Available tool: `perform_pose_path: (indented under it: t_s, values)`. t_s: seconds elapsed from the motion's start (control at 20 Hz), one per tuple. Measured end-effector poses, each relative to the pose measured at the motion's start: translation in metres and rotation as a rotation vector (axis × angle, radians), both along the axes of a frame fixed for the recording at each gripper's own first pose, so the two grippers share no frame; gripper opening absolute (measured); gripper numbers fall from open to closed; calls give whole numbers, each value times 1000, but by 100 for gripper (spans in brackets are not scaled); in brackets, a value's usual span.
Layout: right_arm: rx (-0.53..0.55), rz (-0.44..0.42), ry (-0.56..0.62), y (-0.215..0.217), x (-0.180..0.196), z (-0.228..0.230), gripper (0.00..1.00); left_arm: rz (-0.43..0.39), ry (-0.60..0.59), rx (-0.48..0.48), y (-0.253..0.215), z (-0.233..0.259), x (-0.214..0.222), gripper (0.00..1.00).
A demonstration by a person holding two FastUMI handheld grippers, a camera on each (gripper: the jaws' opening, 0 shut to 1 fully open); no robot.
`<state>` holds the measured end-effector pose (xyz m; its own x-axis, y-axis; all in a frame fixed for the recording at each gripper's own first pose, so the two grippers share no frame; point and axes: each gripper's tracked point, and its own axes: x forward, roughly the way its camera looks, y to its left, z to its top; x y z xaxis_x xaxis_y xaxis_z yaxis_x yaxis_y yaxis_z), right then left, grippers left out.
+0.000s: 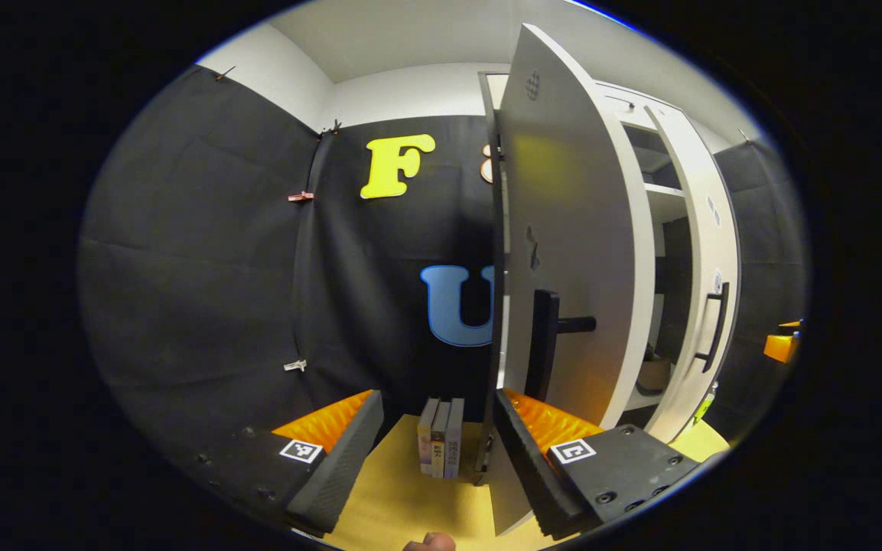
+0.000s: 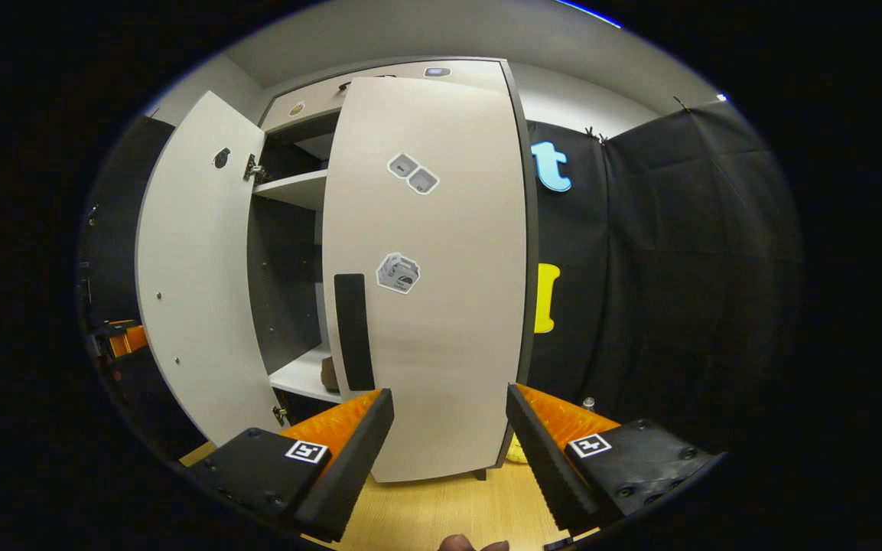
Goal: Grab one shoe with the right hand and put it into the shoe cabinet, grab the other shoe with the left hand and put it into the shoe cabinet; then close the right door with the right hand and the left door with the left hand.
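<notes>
Shoe sits half hidden behind the cabinet's right door; both tongs gape wide, empty.

No legible text; stickers on cabinet door unreadable.

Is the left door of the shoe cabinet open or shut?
Open: the left door swings away from the shoe cabinet, exposing its shelves.

Each gripper, left gripper and right gripper, carries two wedge-shaped ribbed fingers on black screw-fastened mounting blocks, each block bearing a square black-and-white fiducial marker.
</notes>
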<state>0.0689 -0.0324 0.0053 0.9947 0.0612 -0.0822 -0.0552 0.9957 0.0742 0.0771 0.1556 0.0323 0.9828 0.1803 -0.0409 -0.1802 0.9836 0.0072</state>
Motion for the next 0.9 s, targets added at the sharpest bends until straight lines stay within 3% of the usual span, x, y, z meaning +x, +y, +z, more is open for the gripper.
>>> perform_pose_path:
  t_s: [0.05,0.1,0.65,0.9]
  values:
    - [7,0,2,0,0,1,98,-17,0,-6,-9,0,0,89]
    - [14,0,2,0,0,2,98,-35,1,-9,-18,-1,1,93]
    - [43,-1,-14,-17,-13,16,98,-210,-14,-20,-126,1,31,90]
    - [48,8,-12,-19,-18,17,98,-234,-15,30,-155,4,17,93]
